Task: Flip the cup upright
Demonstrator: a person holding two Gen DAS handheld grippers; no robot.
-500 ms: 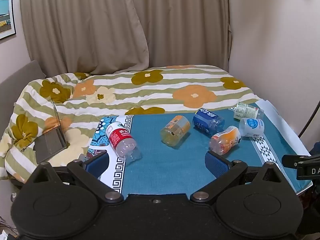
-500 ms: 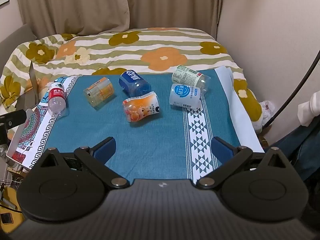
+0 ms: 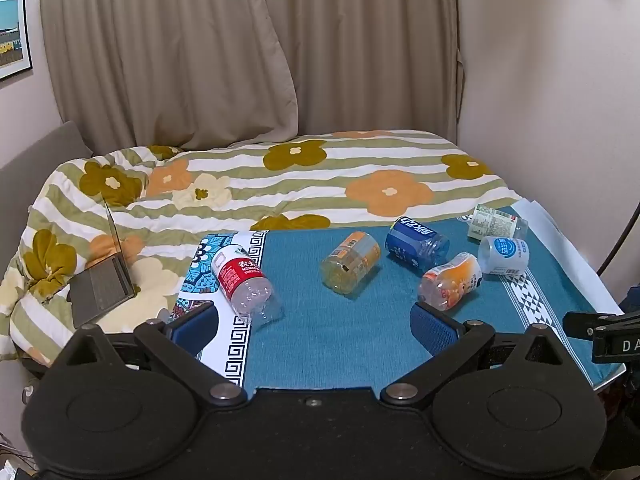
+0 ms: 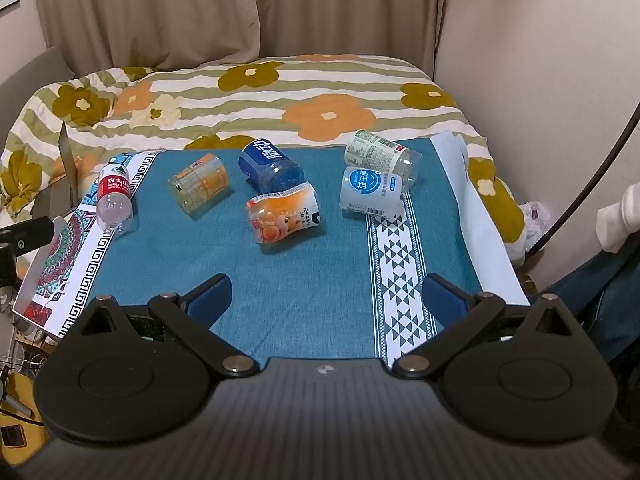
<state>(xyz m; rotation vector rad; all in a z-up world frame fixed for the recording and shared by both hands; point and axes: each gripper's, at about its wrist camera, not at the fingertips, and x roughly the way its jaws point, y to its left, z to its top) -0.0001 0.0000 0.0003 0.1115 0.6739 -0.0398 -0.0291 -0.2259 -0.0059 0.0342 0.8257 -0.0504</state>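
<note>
Several cut-bottle cups lie on their sides on a blue tablecloth (image 3: 344, 332): a red-label one (image 3: 242, 276) (image 4: 114, 196) at the left, a yellow one (image 3: 350, 262) (image 4: 199, 188), a dark blue one (image 3: 416, 239) (image 4: 269, 165), an orange one (image 3: 450, 280) (image 4: 284, 212), a white one with a blue logo (image 3: 503, 255) (image 4: 370, 191) and a green-print one (image 3: 496, 222) (image 4: 380, 156). My left gripper (image 3: 314, 326) is open and empty, near the table's front. My right gripper (image 4: 326, 300) is open and empty, also near the front, short of the orange cup.
Behind the table is a bed with a flowered striped quilt (image 3: 280, 184). An open laptop (image 3: 104, 276) lies on the quilt at the left. Curtains (image 3: 240, 52) and a wall (image 3: 560, 100) stand behind and to the right. The right gripper's mount (image 3: 608, 332) shows at the right edge.
Both views have shifted very slightly toward the table; the cups have not moved and both grippers stay open.
</note>
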